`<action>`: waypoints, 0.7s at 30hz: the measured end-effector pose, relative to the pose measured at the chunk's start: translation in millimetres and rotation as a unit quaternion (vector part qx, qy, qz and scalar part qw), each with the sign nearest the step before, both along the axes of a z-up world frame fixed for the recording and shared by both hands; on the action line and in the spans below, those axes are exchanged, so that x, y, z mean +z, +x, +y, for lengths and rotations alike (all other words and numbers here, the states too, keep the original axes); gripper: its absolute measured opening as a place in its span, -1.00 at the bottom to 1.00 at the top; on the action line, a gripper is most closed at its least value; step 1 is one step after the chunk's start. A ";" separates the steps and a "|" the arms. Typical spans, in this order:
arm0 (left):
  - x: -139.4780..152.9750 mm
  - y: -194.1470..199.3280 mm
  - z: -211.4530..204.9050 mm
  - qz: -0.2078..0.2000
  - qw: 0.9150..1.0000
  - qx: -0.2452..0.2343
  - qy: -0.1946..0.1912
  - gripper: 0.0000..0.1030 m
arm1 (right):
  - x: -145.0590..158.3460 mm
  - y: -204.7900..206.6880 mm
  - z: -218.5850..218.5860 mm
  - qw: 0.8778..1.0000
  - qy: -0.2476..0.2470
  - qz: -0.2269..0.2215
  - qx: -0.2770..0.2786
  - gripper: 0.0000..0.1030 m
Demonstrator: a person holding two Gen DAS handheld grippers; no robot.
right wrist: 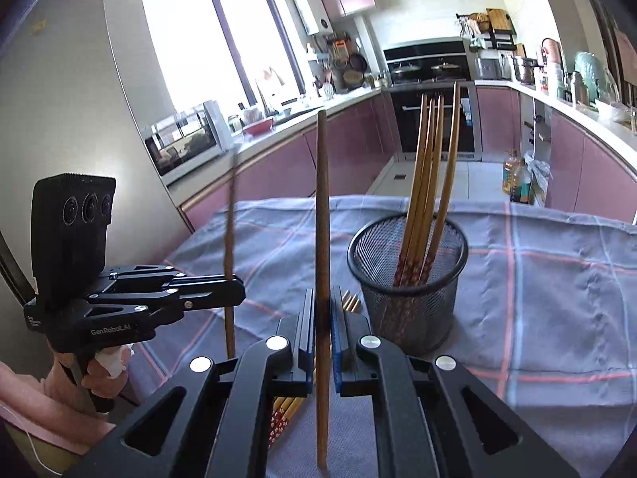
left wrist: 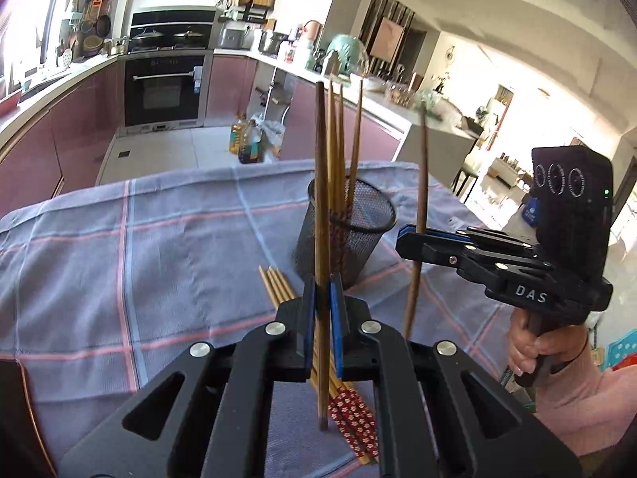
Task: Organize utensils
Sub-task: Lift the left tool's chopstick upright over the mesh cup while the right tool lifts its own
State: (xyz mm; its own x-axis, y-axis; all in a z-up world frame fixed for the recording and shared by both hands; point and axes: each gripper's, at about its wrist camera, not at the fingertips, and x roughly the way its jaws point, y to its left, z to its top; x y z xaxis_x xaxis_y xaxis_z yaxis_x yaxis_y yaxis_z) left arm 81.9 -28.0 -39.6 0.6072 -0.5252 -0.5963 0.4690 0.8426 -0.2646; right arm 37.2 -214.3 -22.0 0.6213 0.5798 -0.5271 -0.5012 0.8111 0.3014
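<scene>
On cloth (right wrist: 537, 279), mesh cup (right wrist: 406, 279) with perhaps four chopsticks (right wrist: 428, 159)

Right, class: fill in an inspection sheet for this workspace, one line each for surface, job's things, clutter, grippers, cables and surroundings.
Surface: table under a blue plaid cloth.
Job's things: black mesh cup stands upright, several chopsticks in it; loose chopsticks lie on the cloth beside it.
Clutter: nothing seen on the cloth.
Grippers: left gripper shut on one dark chopstick, held upright; right gripper shut on another chopstick, also upright.
Cables: nothing seen.
Surroundings: kitchen with pink cabinets, oven, bottles on the floor.
</scene>
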 end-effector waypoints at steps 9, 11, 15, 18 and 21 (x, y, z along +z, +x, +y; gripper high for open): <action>36.8 -0.3 2.5 -0.036 0.999 -0.005 -0.035 -0.85 | 30.7 11.3 -17.9 0.999 0.017 -0.042 -0.009 -0.88; 44.0 2.1 1.0 -0.046 0.998 -0.005 -0.038 -0.85 | 37.9 12.6 -21.0 0.998 0.021 -0.052 -0.009 -0.88; 60.9 8.6 -3.0 -0.061 0.997 -0.004 -0.046 -0.85 | 52.9 20.7 -26.2 0.998 0.024 -0.066 -0.009 -0.88; 75.0 12.1 -6.0 -0.074 0.996 -0.005 -0.051 -0.85 | 64.7 20.0 -26.1 0.996 0.021 -0.081 -0.009 -0.88; 86.8 13.7 -9.7 -0.085 0.995 -0.009 -0.059 -0.85 | 74.3 20.5 -28.3 0.995 0.021 -0.093 -0.010 -0.88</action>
State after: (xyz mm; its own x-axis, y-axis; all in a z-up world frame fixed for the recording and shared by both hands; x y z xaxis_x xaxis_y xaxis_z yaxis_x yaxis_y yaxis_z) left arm 95.6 -37.7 47.1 0.6836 -0.5972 -0.4197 0.5306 0.8014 -0.2761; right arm 57.7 -242.5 52.3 0.7178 0.5852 -0.3772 -0.5348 0.8103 0.2396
